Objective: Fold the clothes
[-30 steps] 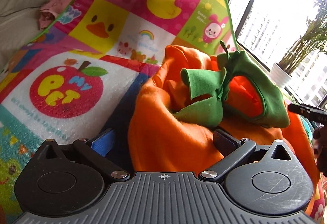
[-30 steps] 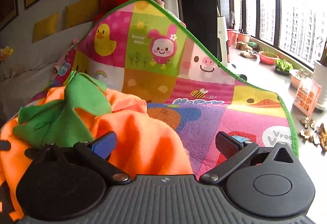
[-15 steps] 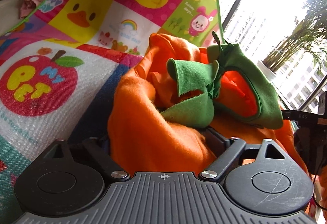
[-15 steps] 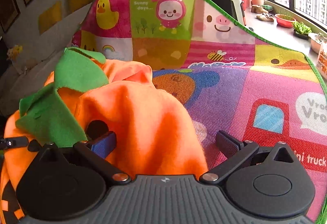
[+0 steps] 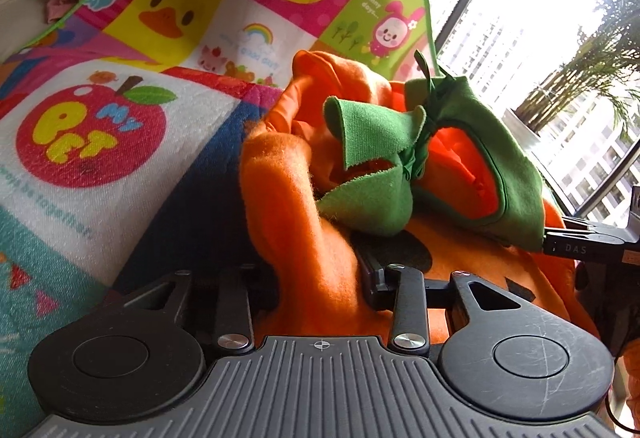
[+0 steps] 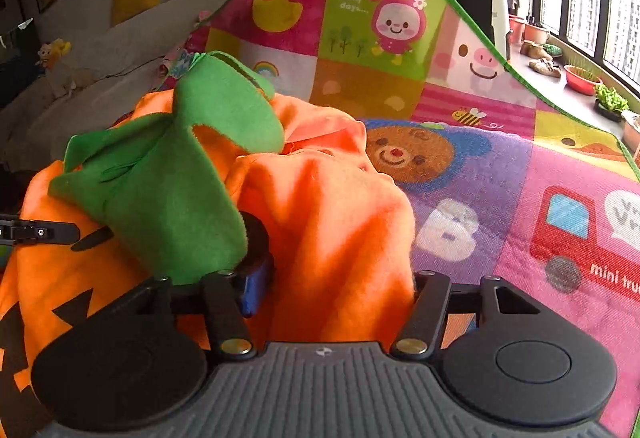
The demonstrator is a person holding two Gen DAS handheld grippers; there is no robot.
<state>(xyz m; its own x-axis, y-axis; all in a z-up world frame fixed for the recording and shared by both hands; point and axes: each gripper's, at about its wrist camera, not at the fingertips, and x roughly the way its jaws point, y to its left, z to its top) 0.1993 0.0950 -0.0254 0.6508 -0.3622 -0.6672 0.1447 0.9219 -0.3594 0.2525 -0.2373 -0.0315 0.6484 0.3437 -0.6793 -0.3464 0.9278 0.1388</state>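
- Fuzzy, matt fleece on the orange garment [image 5: 304,222], nap standing up along its folds.
- Green collar [image 5: 372,142]: flatter woven cloth, raw frayed edges.
- Play mat [image 6: 500,174] shows a looped, towel-like printed weave.
- Left gripper [image 5: 320,278]: matt black plastic, scuffed, shiny metal rivets.

On the play mat [image 5: 120,142] we read "MY PET" in yellow and blue letters on the red apple [image 5: 90,136], with partly legible script curving just below it, something like "...ways be together". In its far green square "Sunny days..." stands beside the pink bunny [image 6: 398,20], while nearer on the right we see a large white "B" [image 6: 450,230] on purple and "mini tru..." under the red truck [image 6: 576,234], cut off at the edge. The letters "DAS" show on the black bar [image 5: 580,240] at the right of the left wrist view.
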